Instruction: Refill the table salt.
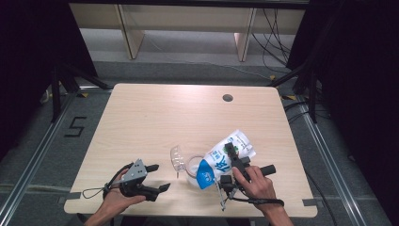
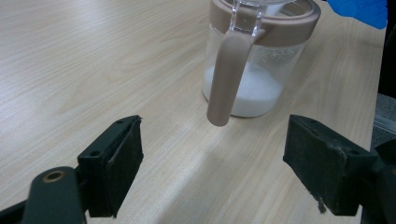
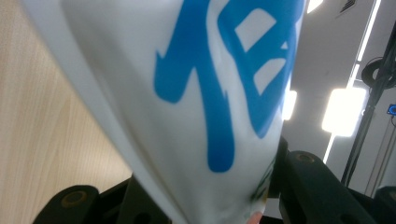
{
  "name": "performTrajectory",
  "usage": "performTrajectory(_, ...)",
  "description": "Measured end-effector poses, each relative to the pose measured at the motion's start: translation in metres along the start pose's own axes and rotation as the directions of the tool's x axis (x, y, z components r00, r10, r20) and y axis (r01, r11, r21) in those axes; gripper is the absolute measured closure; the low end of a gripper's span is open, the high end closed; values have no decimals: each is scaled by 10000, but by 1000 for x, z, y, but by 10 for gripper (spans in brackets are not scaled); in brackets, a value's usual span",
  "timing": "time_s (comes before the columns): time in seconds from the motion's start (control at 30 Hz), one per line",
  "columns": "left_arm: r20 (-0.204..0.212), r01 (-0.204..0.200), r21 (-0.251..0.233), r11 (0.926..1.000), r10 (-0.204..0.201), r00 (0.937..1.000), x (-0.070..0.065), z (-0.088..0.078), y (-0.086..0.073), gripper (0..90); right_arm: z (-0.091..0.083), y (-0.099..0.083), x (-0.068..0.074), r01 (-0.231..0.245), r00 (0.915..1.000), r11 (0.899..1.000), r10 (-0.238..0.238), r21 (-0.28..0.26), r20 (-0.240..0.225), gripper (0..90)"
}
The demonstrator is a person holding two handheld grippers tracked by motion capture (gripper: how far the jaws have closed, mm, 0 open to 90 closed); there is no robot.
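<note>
Over the pale wood-grain table [image 1: 155,113], our right gripper [image 1: 234,165] clamps a glossy white-and-blue bag [image 1: 226,157] tilted above the clear round jar [image 1: 194,168], our left gripper [image 1: 151,178] spread wide.

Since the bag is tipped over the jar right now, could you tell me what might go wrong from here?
1. The bag is soft and clamped only by the right gripper; it could sag or slip, spilling white granules beside the jar.
2. The left gripper stands open and apart from the jar's handle, so nothing steadies the jar; a nudge from the bag might shift it.
</note>
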State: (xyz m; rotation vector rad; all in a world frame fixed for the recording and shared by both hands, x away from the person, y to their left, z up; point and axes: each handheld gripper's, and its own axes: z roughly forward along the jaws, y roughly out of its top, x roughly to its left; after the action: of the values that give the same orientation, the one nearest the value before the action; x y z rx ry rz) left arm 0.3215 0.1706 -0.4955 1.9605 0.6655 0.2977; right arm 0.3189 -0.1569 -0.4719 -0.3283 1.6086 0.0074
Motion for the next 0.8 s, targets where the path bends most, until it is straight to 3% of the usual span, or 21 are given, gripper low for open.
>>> performTrajectory(0.27, 16, 12, 4, 10000, -12, 10000, 0, 0, 0, 190, 0, 0, 0, 105, 9999, 9999, -105, 27, -118, 668)
performTrajectory(0.53, 62, -5, -14, 10000, 5, 10000, 0, 0, 0, 190, 0, 1, 1, -178, 9998, 9998, 178, -18, -108, 674)
performTrajectory(0.63, -14, 279, -39, 9996, -280, 9996, -2, 1, -1, 190, 1, 1, -2, 232, 9995, 9997, -233, -51, -207, 676)
performTrajectory(0.67, 3, 38, -34, 10000, -38, 10000, 0, 0, 0, 190, 1, 1, -2, 241, 9995, 9997, -242, -47, -205, 677)
performTrajectory(0.8, 49, 17, -19, 10000, -17, 10000, 0, 0, 0, 190, 1, 1, -2, 255, 9995, 9997, -255, -50, -196, 677)
